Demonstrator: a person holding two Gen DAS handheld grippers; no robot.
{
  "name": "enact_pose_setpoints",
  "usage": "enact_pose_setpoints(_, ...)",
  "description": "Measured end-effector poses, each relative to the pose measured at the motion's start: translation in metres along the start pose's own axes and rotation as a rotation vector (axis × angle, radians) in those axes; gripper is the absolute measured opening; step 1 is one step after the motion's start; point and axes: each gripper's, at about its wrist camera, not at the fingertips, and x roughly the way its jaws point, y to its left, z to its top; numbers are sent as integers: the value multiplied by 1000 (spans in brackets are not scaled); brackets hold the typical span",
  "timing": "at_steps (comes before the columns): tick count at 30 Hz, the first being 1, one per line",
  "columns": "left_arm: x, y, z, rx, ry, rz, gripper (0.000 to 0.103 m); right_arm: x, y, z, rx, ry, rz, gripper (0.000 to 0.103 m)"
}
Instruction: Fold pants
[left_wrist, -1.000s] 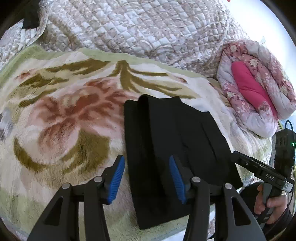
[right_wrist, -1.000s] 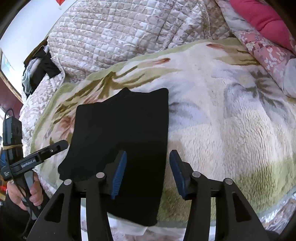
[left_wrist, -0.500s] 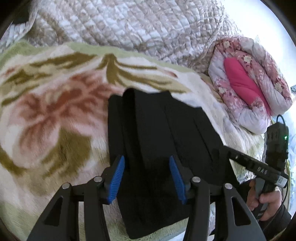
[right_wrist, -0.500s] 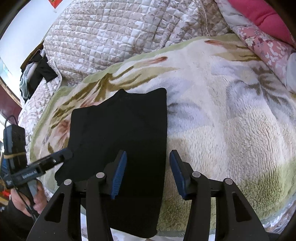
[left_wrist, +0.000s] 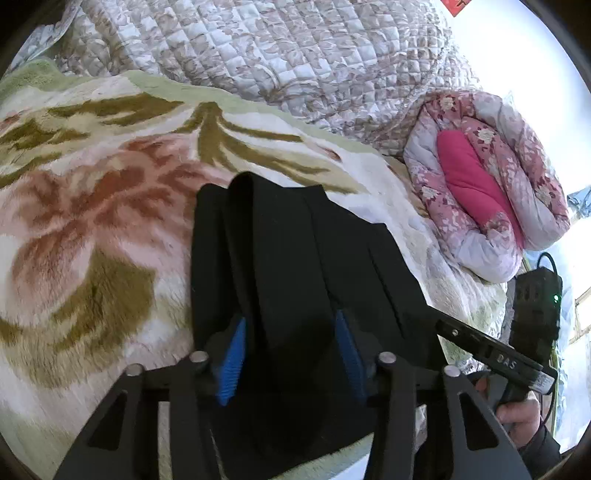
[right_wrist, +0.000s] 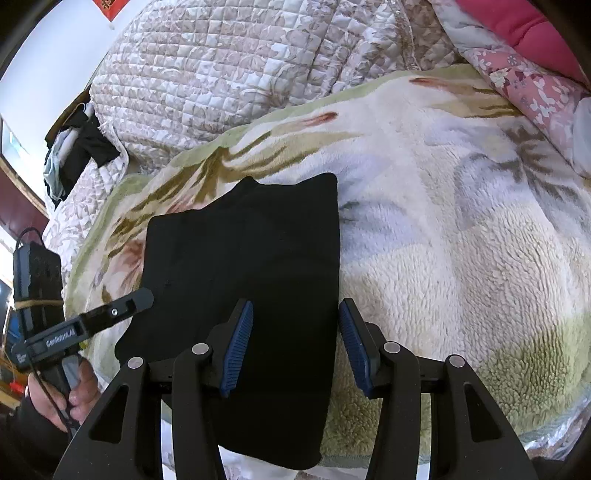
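Note:
The black pants (left_wrist: 295, 266) lie folded lengthwise on a flowered fleece blanket (left_wrist: 92, 221), and show in the right wrist view too (right_wrist: 251, 258). My left gripper (left_wrist: 291, 350) is open, low over the near end of the pants, its blue pads (left_wrist: 232, 358) either side of a raised fold. My right gripper (right_wrist: 295, 339) is open over the pants' right edge, one pad (right_wrist: 240, 343) above the cloth, the other over the blanket. Each gripper shows in the other's view: the right one (left_wrist: 491, 354) and the left one (right_wrist: 88, 325).
A quilted beige cover (left_wrist: 295, 55) is heaped at the back. A rolled pink floral quilt (left_wrist: 487, 195) lies at the right. Dark clothes (right_wrist: 77, 151) hang at the far left. The bed's front edge (right_wrist: 369, 454) is just below the pants.
My left gripper has moved right and down over the near end of the pants. My right gripper has come a little nearer to the pants' right edge. Both stay open.

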Motion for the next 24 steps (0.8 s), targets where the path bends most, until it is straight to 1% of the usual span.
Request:
enact_pose_setpoints(1, -2, 0, -1, 0, -5, -1, 39, 0, 0, 0, 1, 0, 0, 49)
enact_pose_setpoints(2, -4, 0, -1, -6, -14, 1, 35, 1, 0, 0, 1, 1, 1, 49)
enact_pose_setpoints(3, -5, 3, 0, -15, -19, 1, 28, 1, 0, 0, 1, 1, 0, 49)
enact_pose_setpoints(6, -4, 12, 3, -51, -8, -27, 25, 1, 0, 0, 3, 0, 1, 49)
enact_pose_setpoints(8, -4, 11, 4, -47, -6, -30, 23, 1, 0, -1, 8, -1, 2, 49)
enact_pose_setpoints(10, -11, 5, 5, -33, -20, -44, 17, 0, 0, -1, 7, -2, 2, 49)
enact_pose_setpoints(12, -22, 0, 6, -34, -37, -70, 16, -1, 0, 0, 6, -4, 4, 49)
enact_pose_setpoints(15, -33, -3, 5, -20, -58, -52, 15, -7, 3, 1, -5, -23, 10, 49)
enact_pose_setpoints(17, -32, 6, 1, -26, -48, -36, 15, -11, 6, 2, -16, -38, 16, 49)
enact_pose_setpoints(19, -23, 23, -4, -60, -14, -17, 17, -9, 8, 1, -30, -39, 22, 49)
enact_pose_setpoints(21, -15, 35, -6, -91, 0, -39, 17, -1, 10, -1, -45, -15, 4, 49)
enact_pose_setpoints(22, -14, 35, -5, -90, 1, -43, 18, 2, 11, -3, -54, -4, -6, 49)
enact_pose_setpoints(24, -15, 29, -3, -54, -2, -24, 19, 2, 13, -6, -70, -2, -23, 49)
